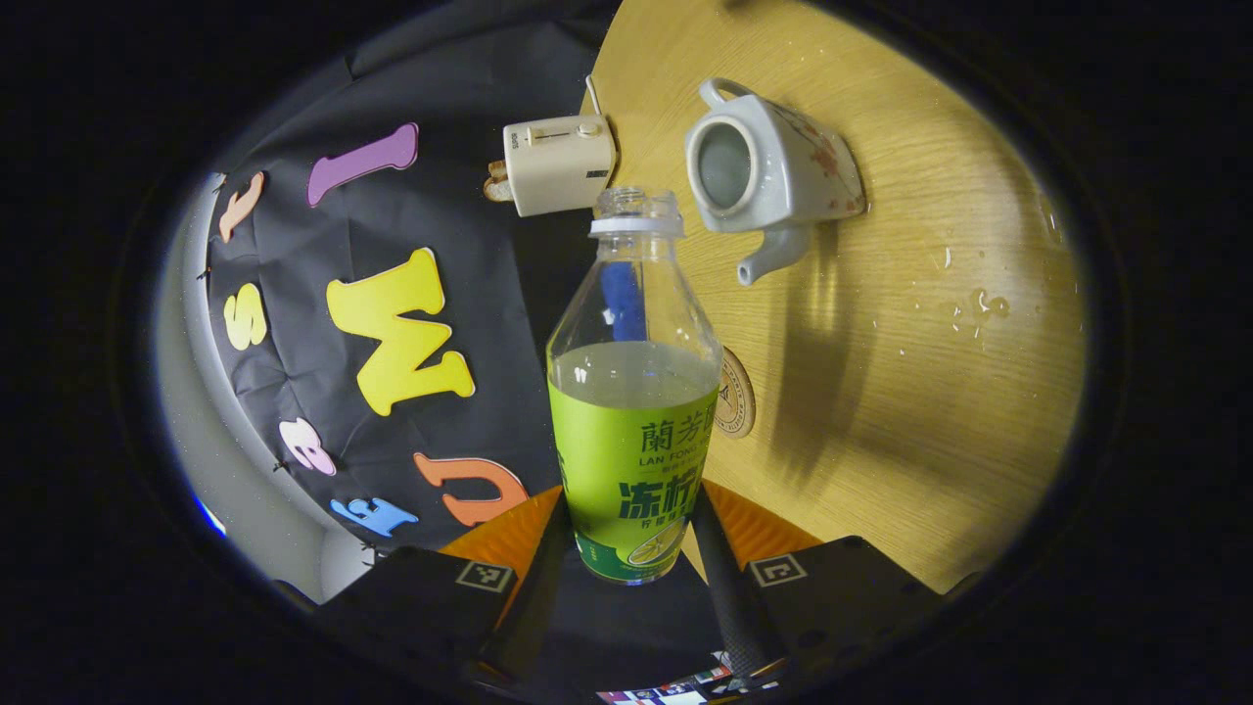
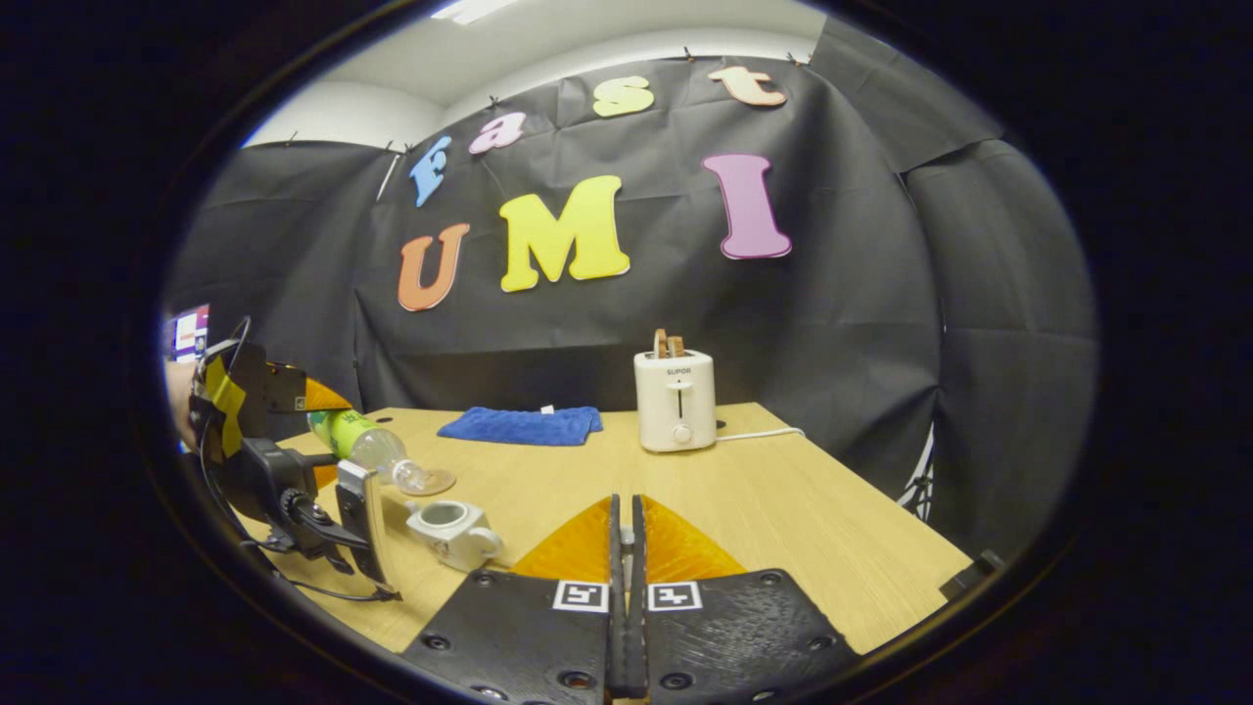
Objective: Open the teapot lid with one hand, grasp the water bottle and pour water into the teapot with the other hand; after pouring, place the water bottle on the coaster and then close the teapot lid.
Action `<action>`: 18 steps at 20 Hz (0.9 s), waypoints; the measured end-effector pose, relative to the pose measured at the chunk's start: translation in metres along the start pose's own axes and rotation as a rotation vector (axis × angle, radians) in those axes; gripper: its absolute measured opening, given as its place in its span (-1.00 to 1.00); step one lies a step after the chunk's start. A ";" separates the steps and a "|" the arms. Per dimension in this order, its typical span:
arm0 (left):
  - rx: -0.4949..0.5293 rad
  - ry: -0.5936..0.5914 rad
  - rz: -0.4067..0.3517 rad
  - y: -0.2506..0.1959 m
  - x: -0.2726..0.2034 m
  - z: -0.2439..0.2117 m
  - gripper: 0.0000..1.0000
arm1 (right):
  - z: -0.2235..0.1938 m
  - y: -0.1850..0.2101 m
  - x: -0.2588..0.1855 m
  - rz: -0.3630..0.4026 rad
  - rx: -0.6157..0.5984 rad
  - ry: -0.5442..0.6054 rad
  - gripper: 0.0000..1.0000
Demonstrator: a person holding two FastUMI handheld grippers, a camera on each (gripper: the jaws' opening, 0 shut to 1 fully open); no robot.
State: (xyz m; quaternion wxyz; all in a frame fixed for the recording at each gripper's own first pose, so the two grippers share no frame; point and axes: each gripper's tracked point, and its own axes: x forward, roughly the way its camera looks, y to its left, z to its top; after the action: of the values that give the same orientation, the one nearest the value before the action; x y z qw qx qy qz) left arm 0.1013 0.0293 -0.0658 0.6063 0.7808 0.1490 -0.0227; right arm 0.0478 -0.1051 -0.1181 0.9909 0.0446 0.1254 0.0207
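My left gripper [image 1: 626, 514] is shut on a clear, uncapped water bottle [image 1: 631, 411] with a green label, about half full of pale liquid. In the right gripper view the bottle [image 2: 367, 443] lies tipped almost level, its mouth just above and left of the white teapot [image 2: 450, 529]. The teapot [image 1: 768, 166] stands with its lid off and its opening bare. Behind the bottle lies a round coaster [image 1: 734, 394], also seen as the coaster [image 2: 436, 482]. My right gripper [image 2: 626, 548] is shut over the table's near middle, and nothing shows between its fingers.
A white toaster [image 2: 675, 399] with its cord stands at the back of the wooden table [image 2: 783, 509]. Left of it lies a folded blue cloth [image 2: 521, 425]. Small water drops [image 1: 979, 304] dot the wood near the teapot.
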 end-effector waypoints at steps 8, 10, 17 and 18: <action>0.120 0.004 0.052 0.018 0.001 0.004 0.46 | -0.001 -0.004 -0.004 -0.002 0.008 -0.004 -0.99; 0.144 0.005 0.063 0.022 0.001 0.004 0.44 | -0.001 -0.004 -0.005 -0.001 0.009 -0.004 -0.99; 0.182 -0.001 0.075 0.026 0.002 0.009 0.44 | -0.001 -0.006 -0.008 0.002 0.014 -0.005 -1.00; 0.186 0.002 0.073 0.027 0.002 0.009 0.44 | -0.001 -0.006 -0.008 0.001 0.015 -0.006 -1.00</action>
State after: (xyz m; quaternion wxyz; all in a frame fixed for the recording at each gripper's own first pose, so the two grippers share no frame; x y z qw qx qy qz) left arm 0.1115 0.0154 -0.0436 0.5315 0.8387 0.1180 -0.0137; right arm 0.0397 -0.1115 -0.1171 0.9909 0.0521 0.1226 0.0202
